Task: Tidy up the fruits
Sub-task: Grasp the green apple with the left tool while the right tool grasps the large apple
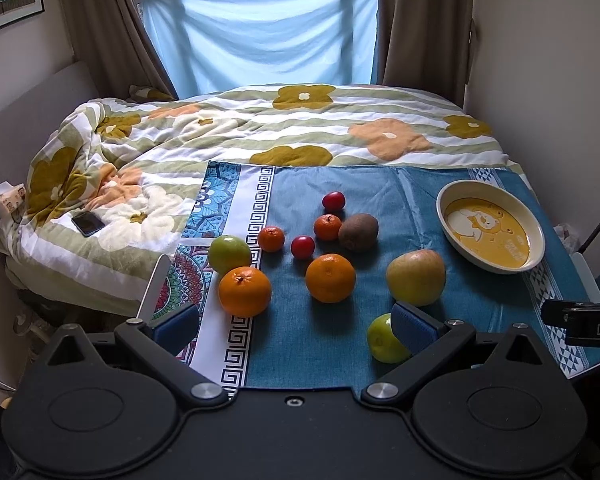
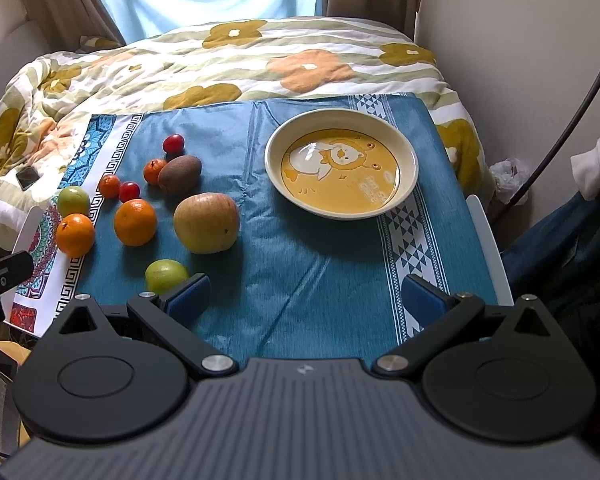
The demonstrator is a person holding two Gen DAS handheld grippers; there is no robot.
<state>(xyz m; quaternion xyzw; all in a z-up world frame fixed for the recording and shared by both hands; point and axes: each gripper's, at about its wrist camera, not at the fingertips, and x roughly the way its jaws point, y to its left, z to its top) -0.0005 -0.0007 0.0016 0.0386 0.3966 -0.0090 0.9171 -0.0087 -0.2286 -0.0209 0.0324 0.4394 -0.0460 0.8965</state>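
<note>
Two grippers hover with fingers spread wide and nothing between them: left gripper [image 1: 296,330], right gripper [image 2: 305,300]. Landmark: apple [image 2: 206,223], on the blue-clothed table [image 2: 300,288]. Nearest, a green fruit [image 2: 166,276] lies in front of the apple. Two oranges [image 2: 135,222] sit to its left. Kiwi [image 2: 179,175], small tangerines and cherry tomatoes lie behind-left. The empty bowl [image 2: 274,144] stands behind-right, well apart.

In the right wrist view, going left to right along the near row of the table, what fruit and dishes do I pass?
Large orange at the cloth's left edge → second large orange → yellow-red apple → cream bowl with yellow cartoon base.
</note>
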